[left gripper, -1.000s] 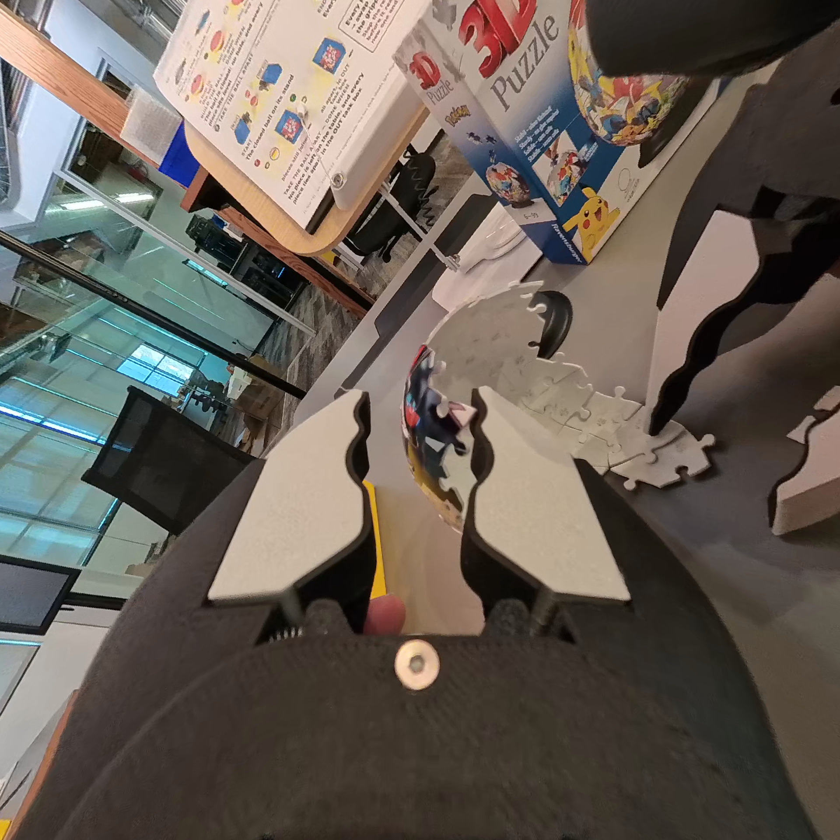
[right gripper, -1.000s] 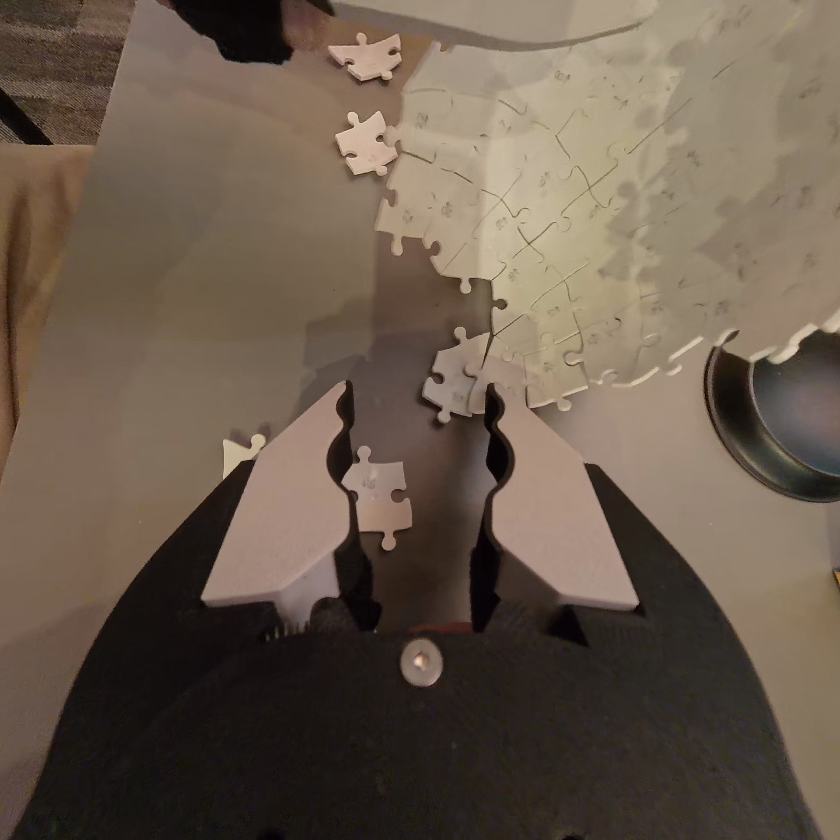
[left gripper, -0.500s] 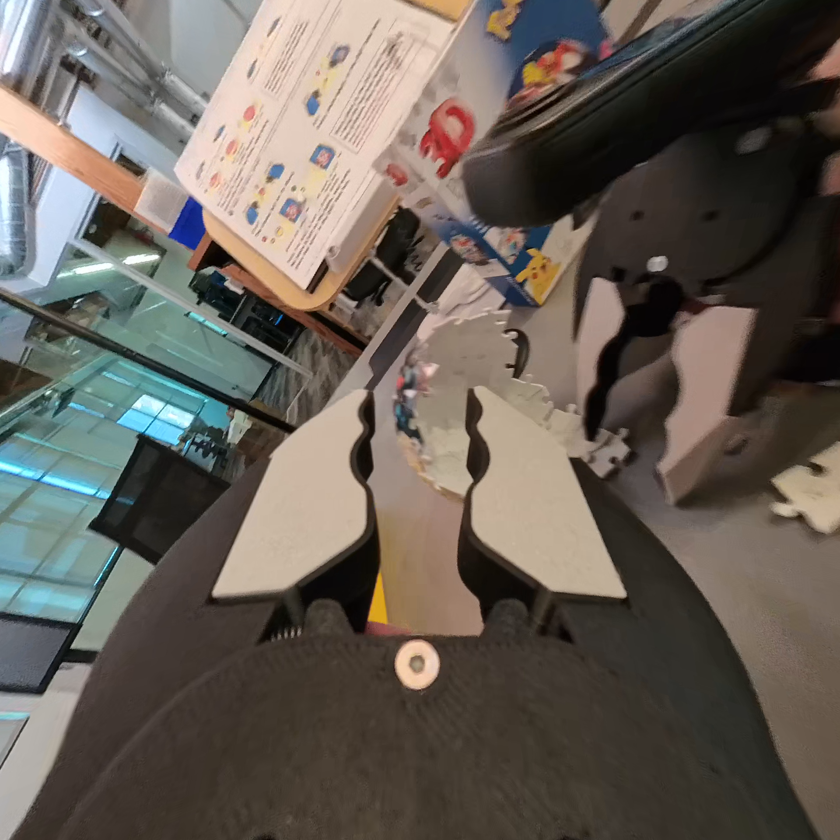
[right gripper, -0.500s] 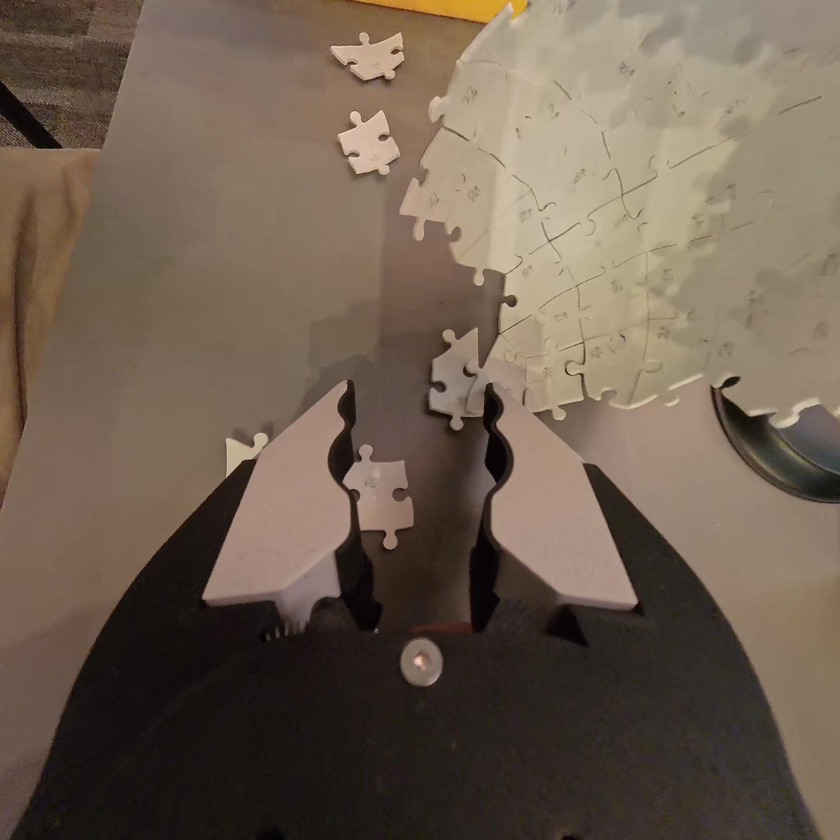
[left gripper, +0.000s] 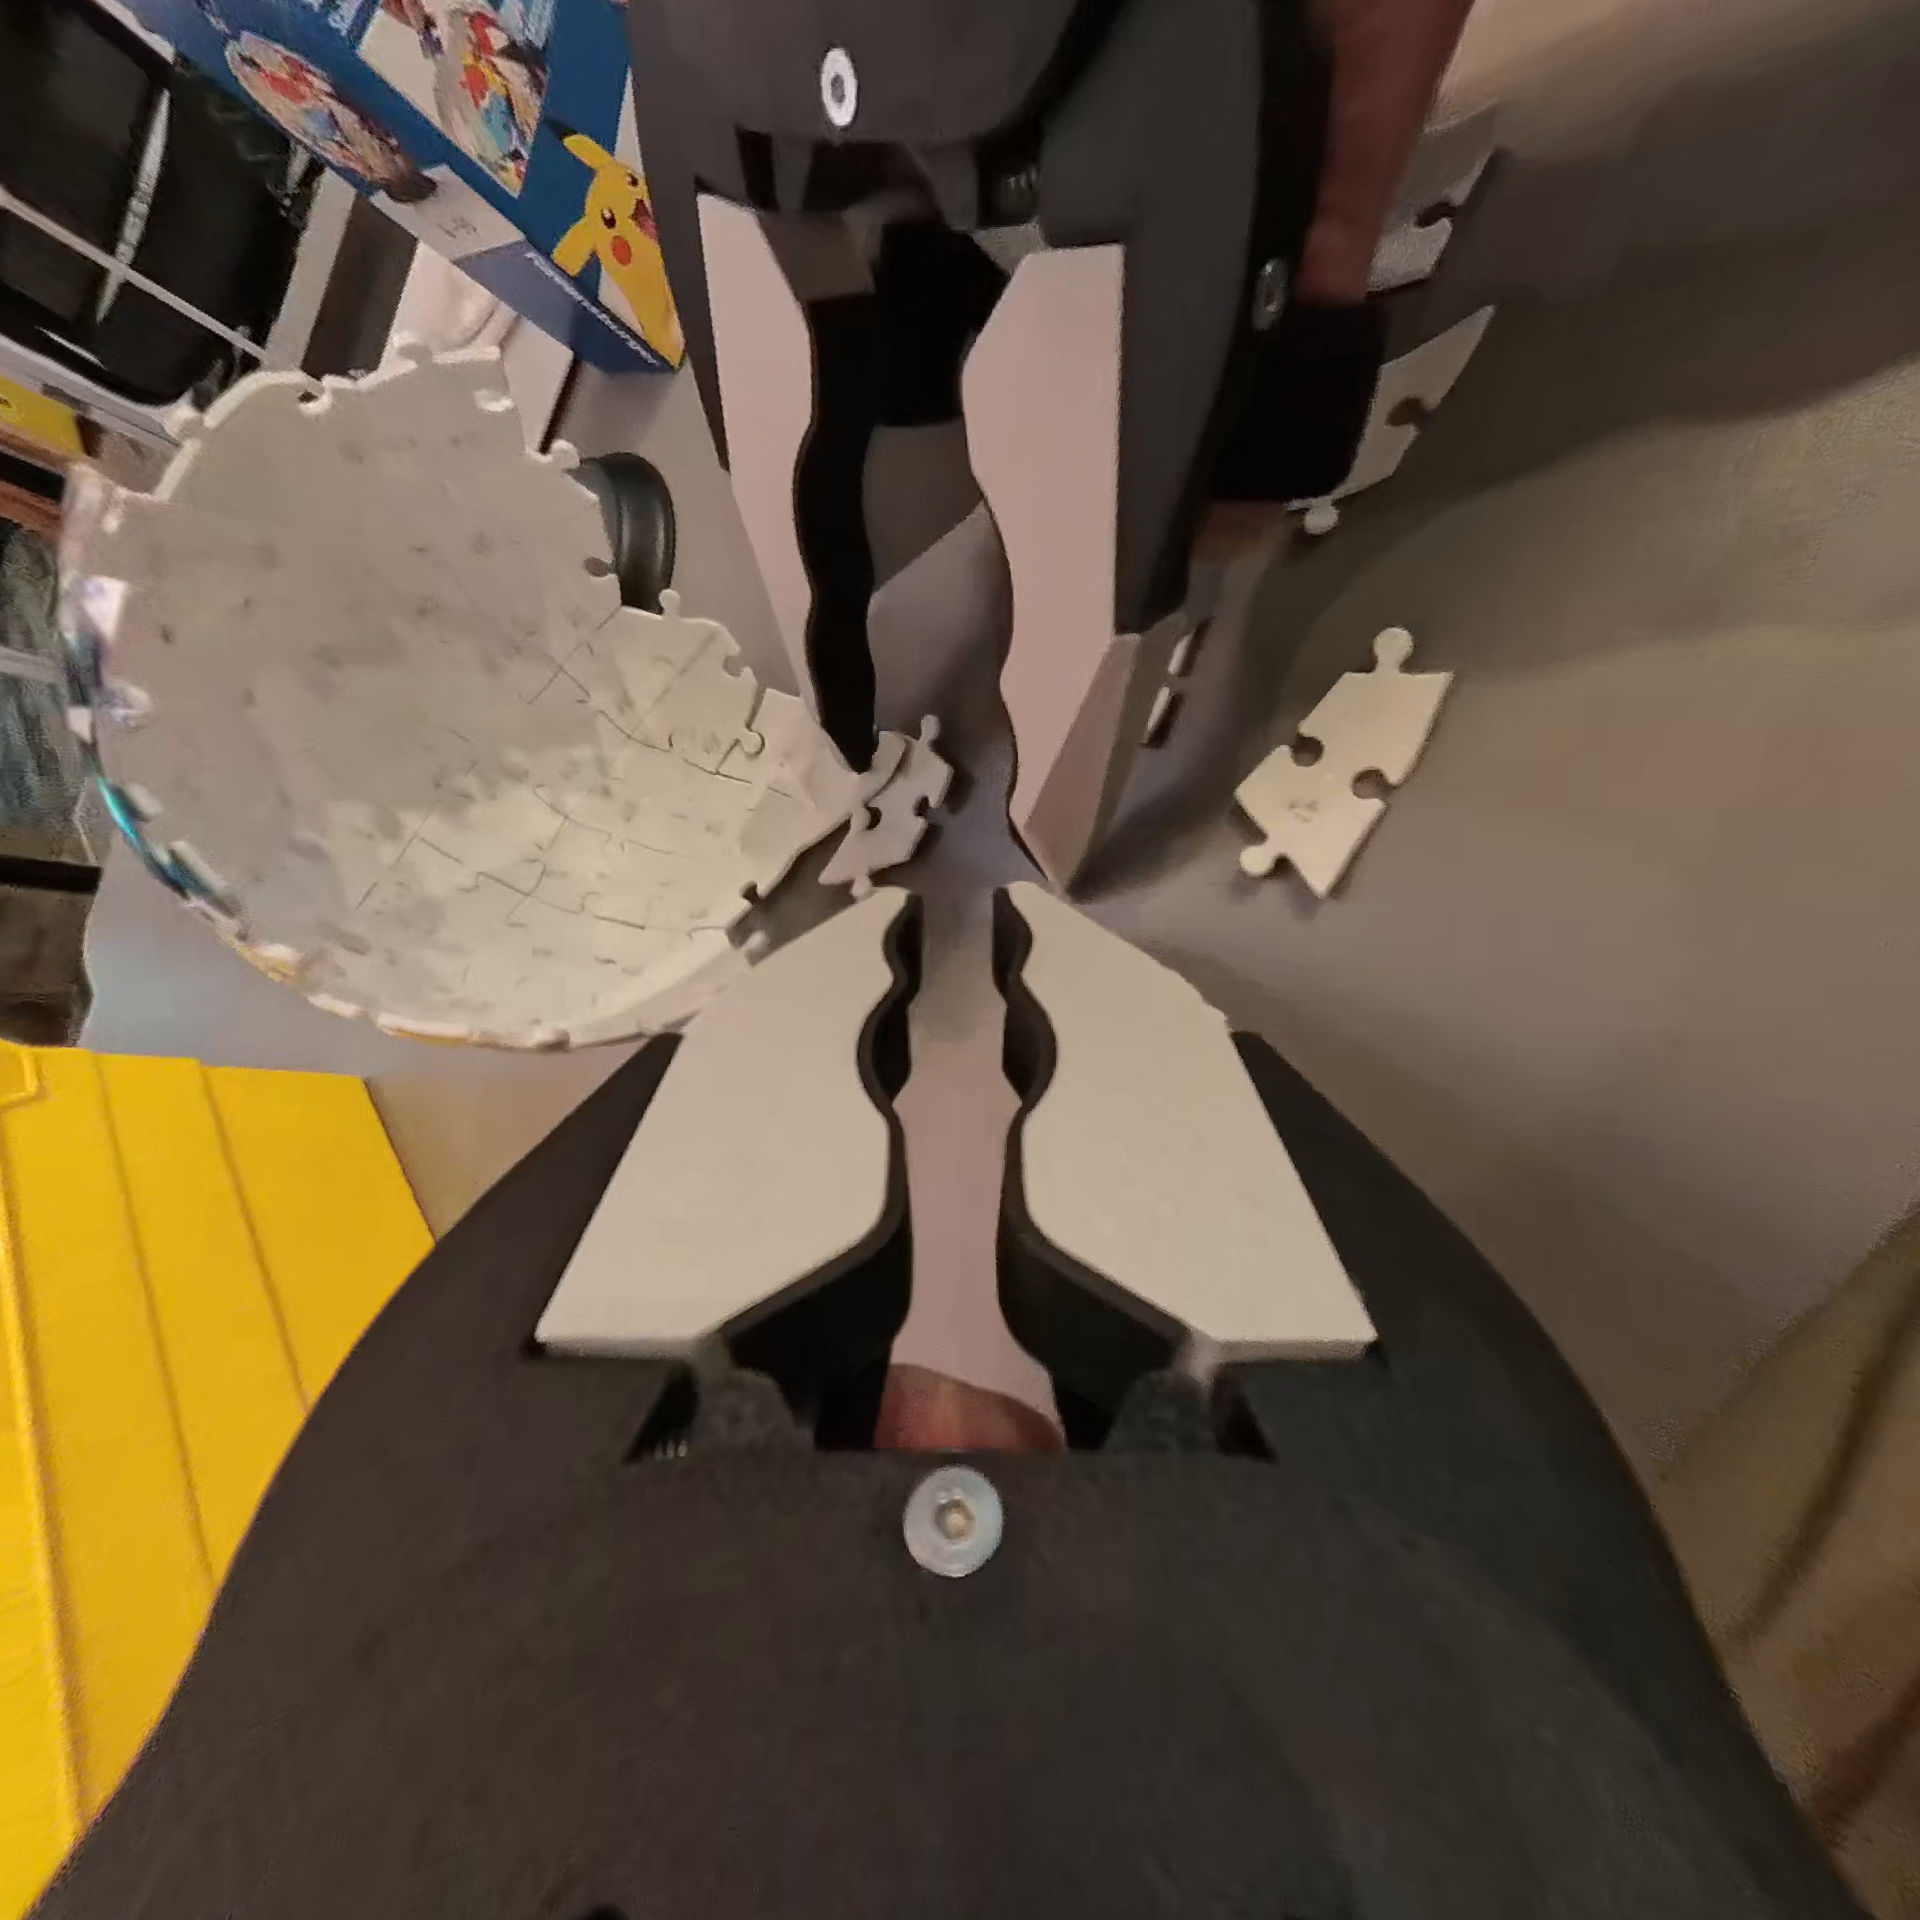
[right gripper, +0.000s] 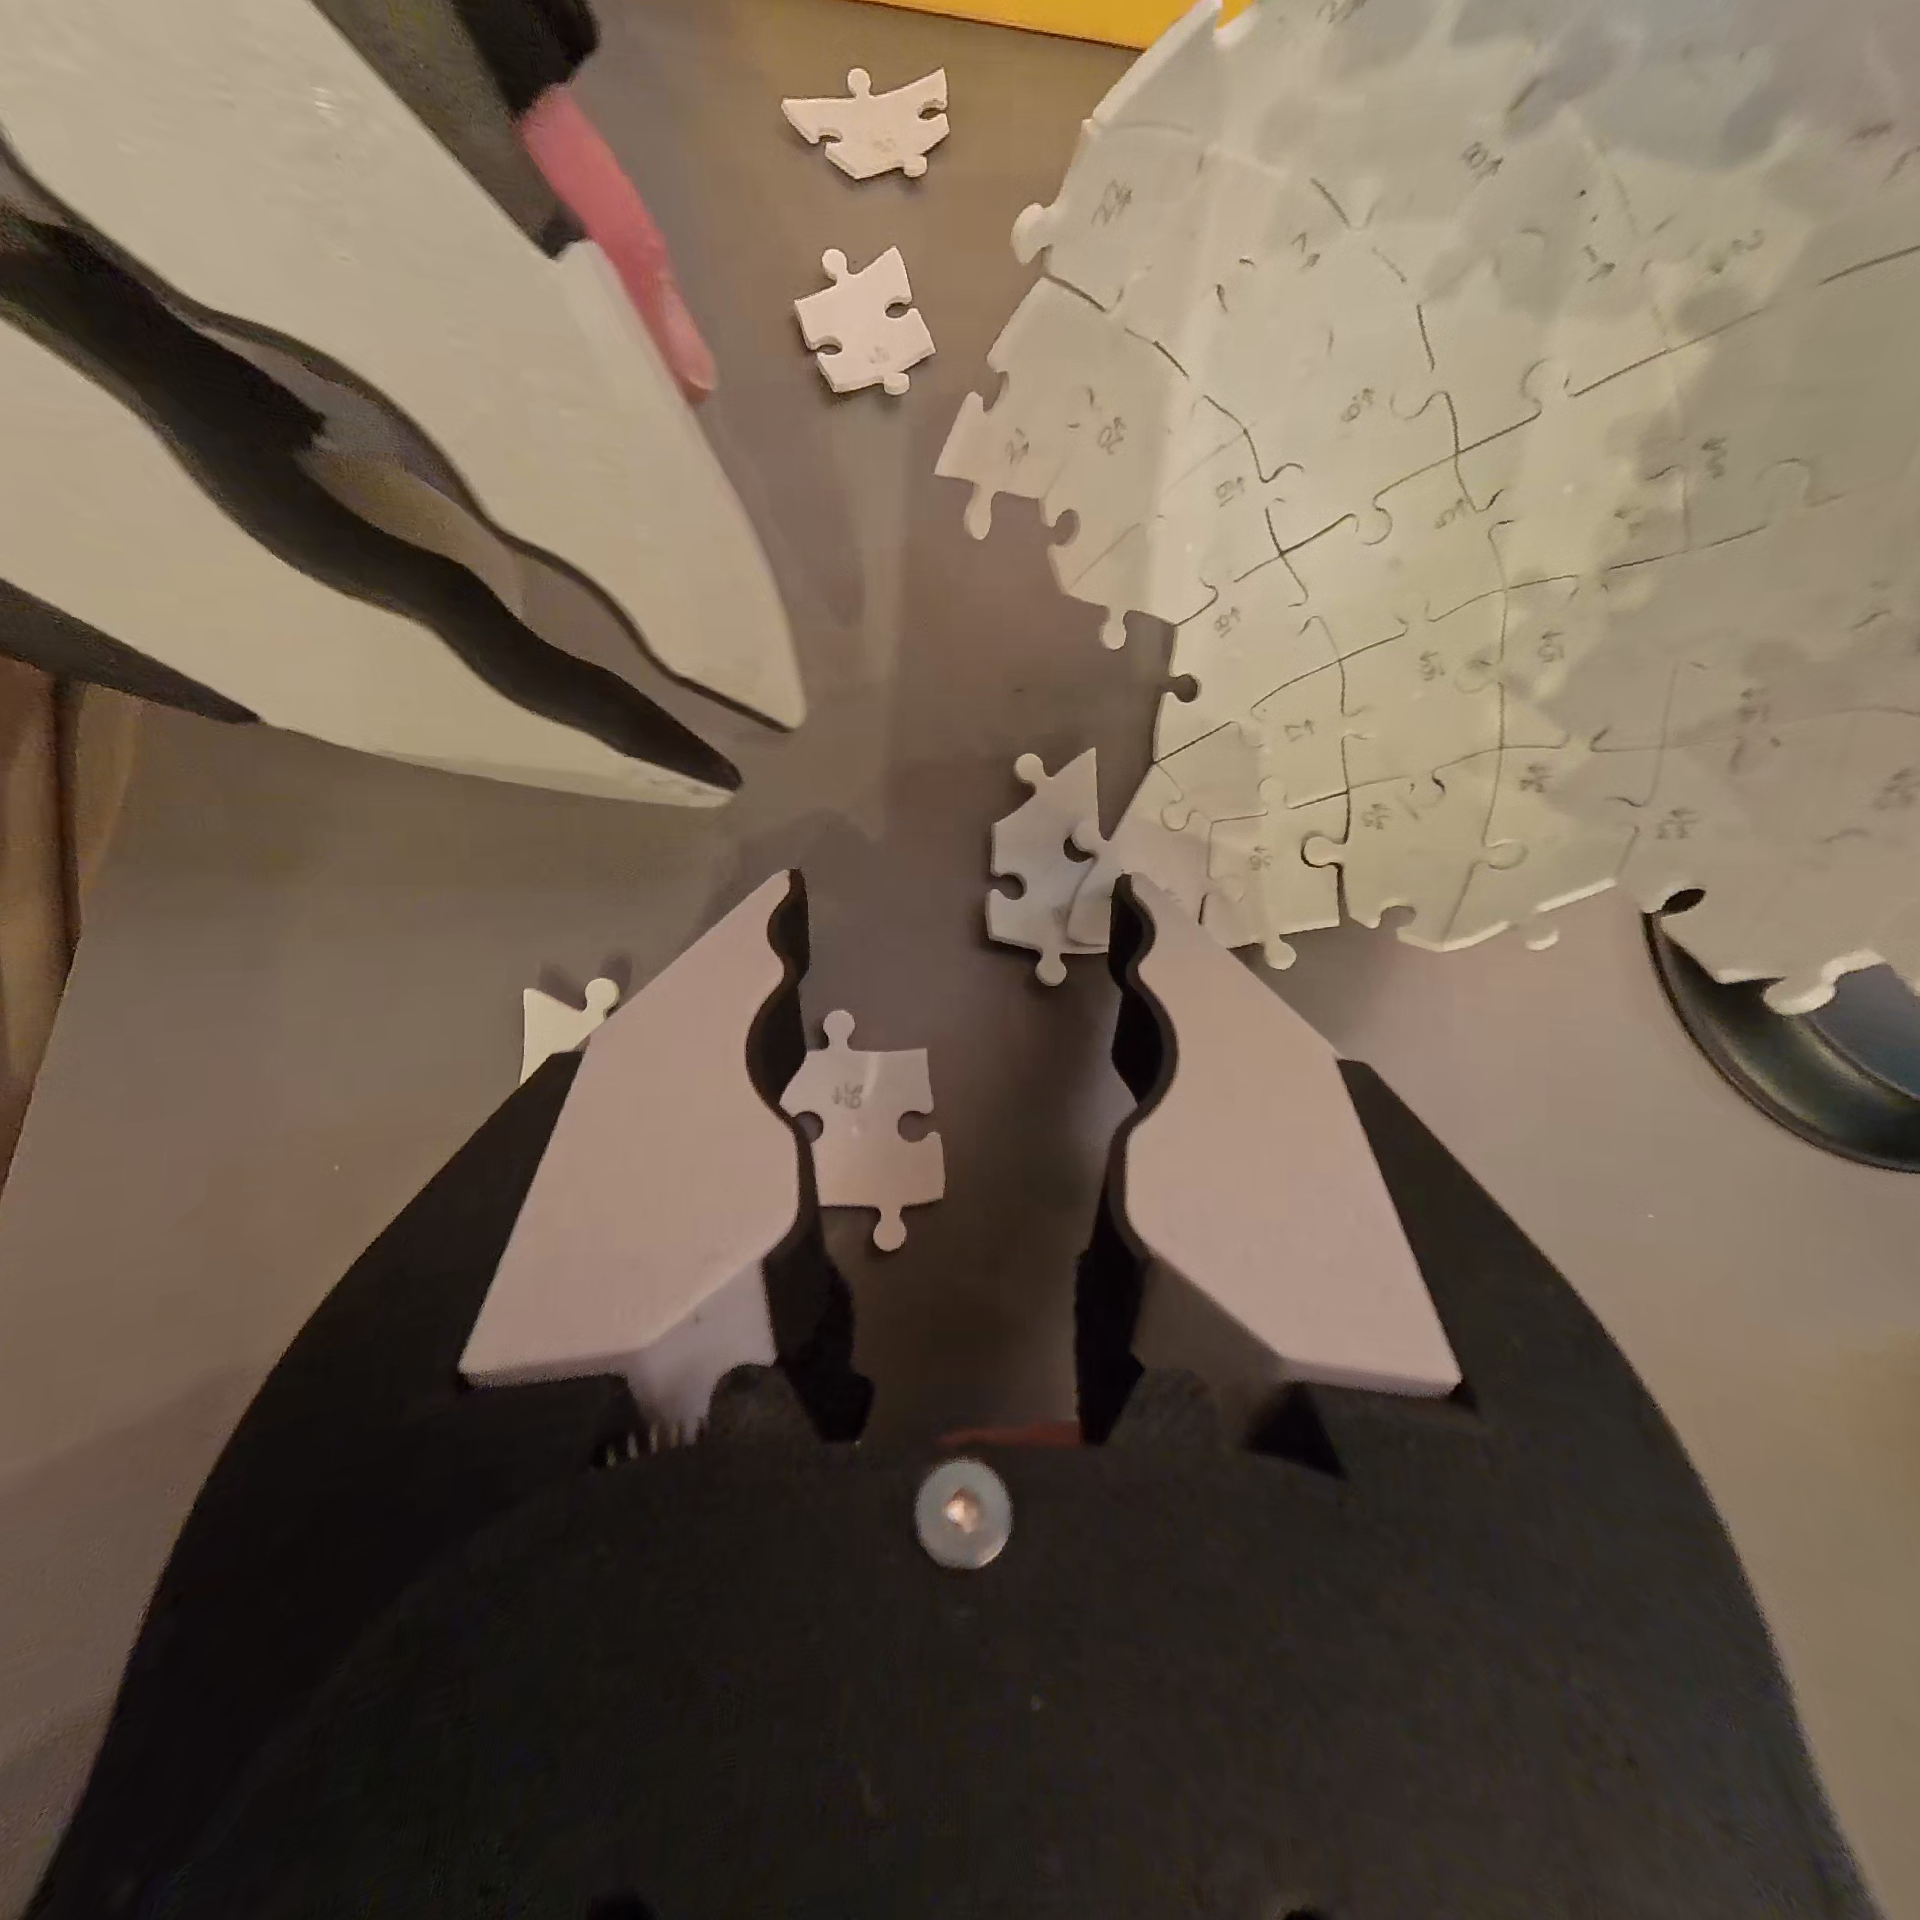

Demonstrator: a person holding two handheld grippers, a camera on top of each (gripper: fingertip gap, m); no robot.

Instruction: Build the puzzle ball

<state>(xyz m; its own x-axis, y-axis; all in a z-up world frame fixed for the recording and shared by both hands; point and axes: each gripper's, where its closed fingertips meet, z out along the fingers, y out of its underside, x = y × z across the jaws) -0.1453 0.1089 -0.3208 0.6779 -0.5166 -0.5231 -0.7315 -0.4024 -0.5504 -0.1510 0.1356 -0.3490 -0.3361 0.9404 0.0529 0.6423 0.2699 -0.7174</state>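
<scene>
Left wrist view: left hand-held gripper [left gripper: 956, 914] narrowly apart, empty, over grey counter [left gripper: 1558, 935]. Half-built puzzle ball [left gripper: 416, 748] lies left, hollow side up; loose piece [left gripper: 894, 805] at its rim.

Right wrist view: right hand-held gripper [right gripper: 956, 914] apart, empty, piece [right gripper: 868, 1127] between its fingers on counter.

A yellow bin [left gripper: 156, 1299] sits at the left on the grey table [left gripper: 1610, 987] (ribbed on top); a dark office chair [left gripper: 94, 125] stands beyond.
</scene>
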